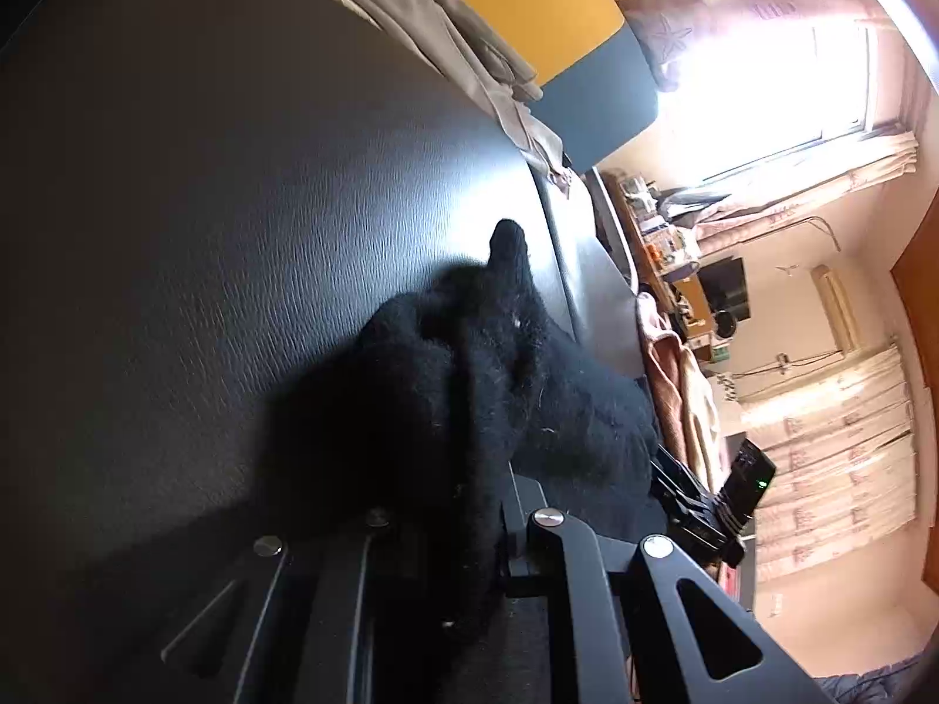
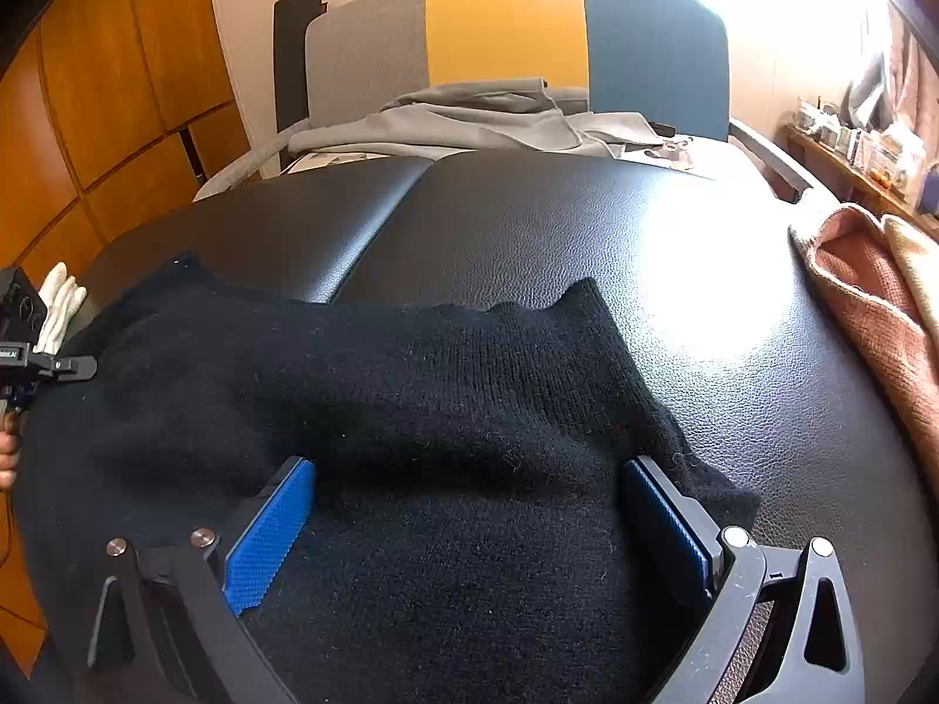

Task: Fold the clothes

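I see the black sweater [image 2: 375, 410] spread over the black leather table [image 2: 587, 217], lying mostly toward the near edge of that table, with one pointed end reaching toward its middle and a bright patch of window glare on the bare leather beside it. My right gripper [image 2: 469, 522] is released — its blue pads [image 2: 267, 534] stand wide apart just above the near part of the sweater, with knit showing between them and nothing pinched. My left gripper [image 1: 487, 540] is clenched on the sweater [image 1: 499, 387]: in its own view a bunched fold of the black knit runs down between the fingers and rises in a heap in front of them. From the right view that same left gripper [image 2: 70, 366] sits at the far left edge of the table, at the sweater's left end, a white glove [image 2: 58, 305] just behind it. Beyond the table's far edge lies a grey garment [image 2: 469, 117] in front of a chair back [image 2: 505, 29] striped grey, yellow and blue. A pink knit [image 2: 868, 293] rests on the table's right edge.
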`<action>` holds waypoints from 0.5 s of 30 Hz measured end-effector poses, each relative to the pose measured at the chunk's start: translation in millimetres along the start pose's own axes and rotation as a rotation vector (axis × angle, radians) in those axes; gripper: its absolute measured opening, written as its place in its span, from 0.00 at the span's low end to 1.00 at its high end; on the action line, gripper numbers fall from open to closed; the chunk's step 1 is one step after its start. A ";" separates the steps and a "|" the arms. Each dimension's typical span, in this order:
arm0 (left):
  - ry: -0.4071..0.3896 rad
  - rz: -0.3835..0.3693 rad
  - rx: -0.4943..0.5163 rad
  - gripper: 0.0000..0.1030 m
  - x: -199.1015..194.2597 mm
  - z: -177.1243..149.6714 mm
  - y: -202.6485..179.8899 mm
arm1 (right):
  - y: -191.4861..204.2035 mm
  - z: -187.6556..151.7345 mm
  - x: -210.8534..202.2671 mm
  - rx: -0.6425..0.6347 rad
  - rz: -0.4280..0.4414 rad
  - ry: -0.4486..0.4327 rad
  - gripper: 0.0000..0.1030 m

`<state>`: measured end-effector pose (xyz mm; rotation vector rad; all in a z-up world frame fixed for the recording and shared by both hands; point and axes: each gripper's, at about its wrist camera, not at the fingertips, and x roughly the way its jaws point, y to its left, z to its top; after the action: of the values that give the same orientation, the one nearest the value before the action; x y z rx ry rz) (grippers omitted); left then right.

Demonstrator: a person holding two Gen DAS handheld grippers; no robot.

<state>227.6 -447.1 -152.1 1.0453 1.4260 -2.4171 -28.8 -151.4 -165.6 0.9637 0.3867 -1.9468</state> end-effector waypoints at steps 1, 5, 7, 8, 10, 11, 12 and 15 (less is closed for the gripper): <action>-0.005 0.013 0.001 0.13 -4.1 2.9 -1.1 | -0.6 1.7 -2.1 -0.001 0.029 0.006 1.00; -0.026 0.067 0.006 0.13 -20.7 14.5 -5.6 | 2.8 12.6 -29.6 -0.092 0.209 0.022 0.99; -0.026 0.098 0.024 0.13 -29.6 20.5 -14.0 | 8.9 17.3 -48.7 -0.175 0.291 0.034 0.99; -0.026 0.114 0.033 0.13 -34.1 23.4 -18.5 | 9.9 16.8 -45.9 -0.192 0.300 0.048 0.99; -0.020 0.134 0.043 0.13 -39.6 26.1 -30.8 | 12.0 15.8 -40.0 -0.226 0.317 0.078 0.98; -0.017 0.143 0.047 0.13 -42.1 27.4 -37.1 | 13.1 15.3 -37.0 -0.243 0.326 0.093 0.98; -0.014 0.148 0.052 0.13 -44.5 27.2 -42.9 | 14.1 14.8 -34.0 -0.260 0.334 0.108 0.97; -0.014 0.127 0.056 0.13 -50.8 24.2 -63.3 | 17.2 13.3 -25.0 -0.311 0.359 0.152 0.97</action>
<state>225.2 -443.6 -67.5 1.0936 1.2539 -2.3821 -13.5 -154.0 -136.3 0.9080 0.5447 -1.4450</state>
